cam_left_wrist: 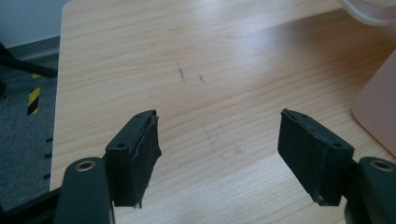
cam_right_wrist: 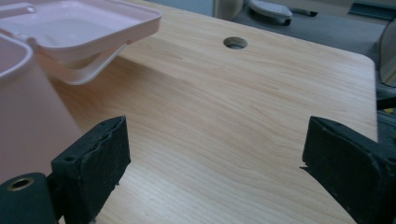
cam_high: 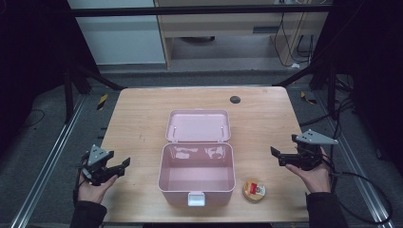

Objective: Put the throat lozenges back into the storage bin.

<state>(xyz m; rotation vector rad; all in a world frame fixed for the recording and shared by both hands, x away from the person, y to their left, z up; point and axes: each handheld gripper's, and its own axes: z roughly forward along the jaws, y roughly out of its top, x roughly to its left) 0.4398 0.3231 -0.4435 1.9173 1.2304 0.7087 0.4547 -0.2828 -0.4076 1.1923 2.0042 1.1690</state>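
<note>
the pink box (cam_high: 196, 173) stands at the middle of the wooden table (cam_high: 138, 114), close to the near edge. its lid (cam_high: 198, 126) is swung fully open and lies back on the far side of the box, inner face up. the box interior shows no contents. a white latch (cam_high: 196, 199) sits on the near wall of the box.

a small round tin (cam_high: 254, 189) with a red and yellow top lies on the table just beside the box, at its near right corner, not touching it.

the left tool (cam_high: 121, 166) is held above the left part of the table, well apart from the box. in the left gripper view its jaws stand wide apart with only bare table between them (cam_left_wrist: 219, 140).

the right tool (cam_high: 280, 156) is held over the right part of the table, near the box and beyond the tin. in the right gripper view its jaws stand wide with nothing between them (cam_right_wrist: 215, 154); the box wall (cam_right_wrist: 28, 116) lies to their left, and a round hole (cam_right_wrist: 235, 43) in the table lies farther off.
</note>
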